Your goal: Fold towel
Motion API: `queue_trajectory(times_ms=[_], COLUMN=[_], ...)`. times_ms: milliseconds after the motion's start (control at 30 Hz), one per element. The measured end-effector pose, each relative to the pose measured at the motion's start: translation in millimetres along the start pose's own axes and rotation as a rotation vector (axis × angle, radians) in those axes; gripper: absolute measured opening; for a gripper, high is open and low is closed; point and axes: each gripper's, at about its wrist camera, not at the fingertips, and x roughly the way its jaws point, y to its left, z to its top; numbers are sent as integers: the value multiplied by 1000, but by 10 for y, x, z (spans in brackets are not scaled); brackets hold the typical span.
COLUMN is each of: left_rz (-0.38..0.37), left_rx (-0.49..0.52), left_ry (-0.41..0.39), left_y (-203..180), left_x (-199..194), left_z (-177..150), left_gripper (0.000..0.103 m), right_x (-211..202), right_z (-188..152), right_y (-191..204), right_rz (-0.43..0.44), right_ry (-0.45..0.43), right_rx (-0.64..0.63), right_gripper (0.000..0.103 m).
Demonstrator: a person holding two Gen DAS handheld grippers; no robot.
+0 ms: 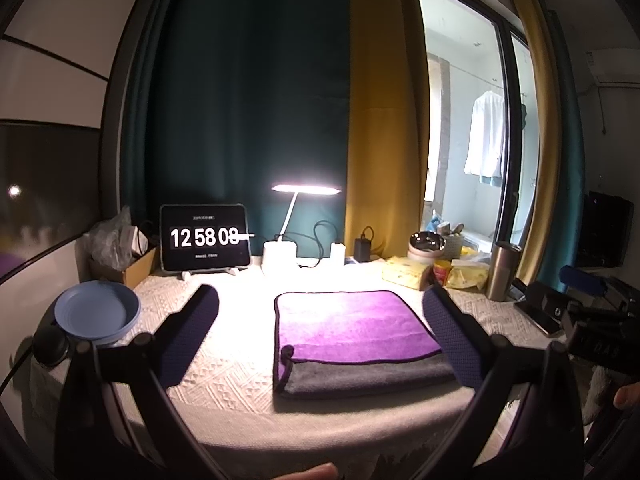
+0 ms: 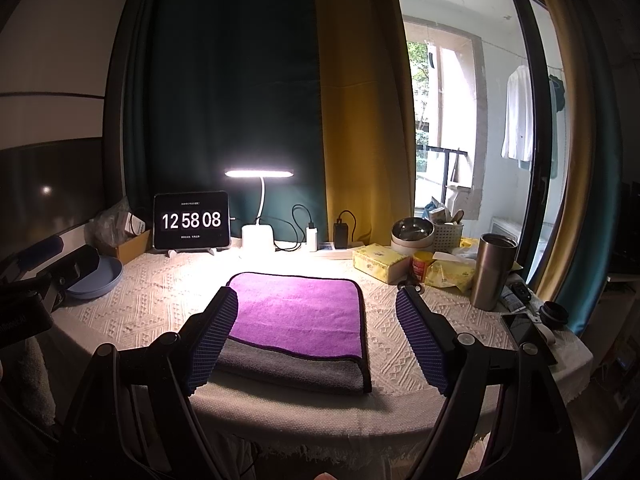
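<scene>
A purple towel with a grey underside (image 1: 352, 328) lies folded on the white textured tablecloth (image 1: 224, 364); the grey layer sticks out along its near edge. It also shows in the right wrist view (image 2: 300, 316). My left gripper (image 1: 320, 300) is open and empty, held above the table's near edge with the towel between its fingers in view. My right gripper (image 2: 316, 300) is open and empty, raised near the table's front edge; its left finger (image 2: 212, 336) overlaps the towel's left side in view.
A blue plate (image 1: 98, 312) sits at the left. A clock tablet (image 1: 204, 238), a lit desk lamp (image 1: 306, 190) and chargers stand at the back. Tissue packs (image 2: 380, 262), a metal bowl (image 2: 412, 232), a steel tumbler (image 2: 492, 270) and small items crowd the right side.
</scene>
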Motion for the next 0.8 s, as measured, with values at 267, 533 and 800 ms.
queue_trajectory(times_ms=[267, 533, 800], left_rz=[1, -3, -6], left_rx=[0, 3, 9], left_ry=[1, 19, 74], left_y=[-8, -43, -46], left_x=[-2, 59, 279], left_z=[-1, -28, -117], left_gripper=[103, 102, 102], right_x=[1, 65, 247], right_z=[2, -23, -64], right_y=[4, 16, -22], right_rz=[2, 9, 13], right_ry=[1, 13, 43], right_rx=[0, -1, -19], right_gripper=[84, 84, 84])
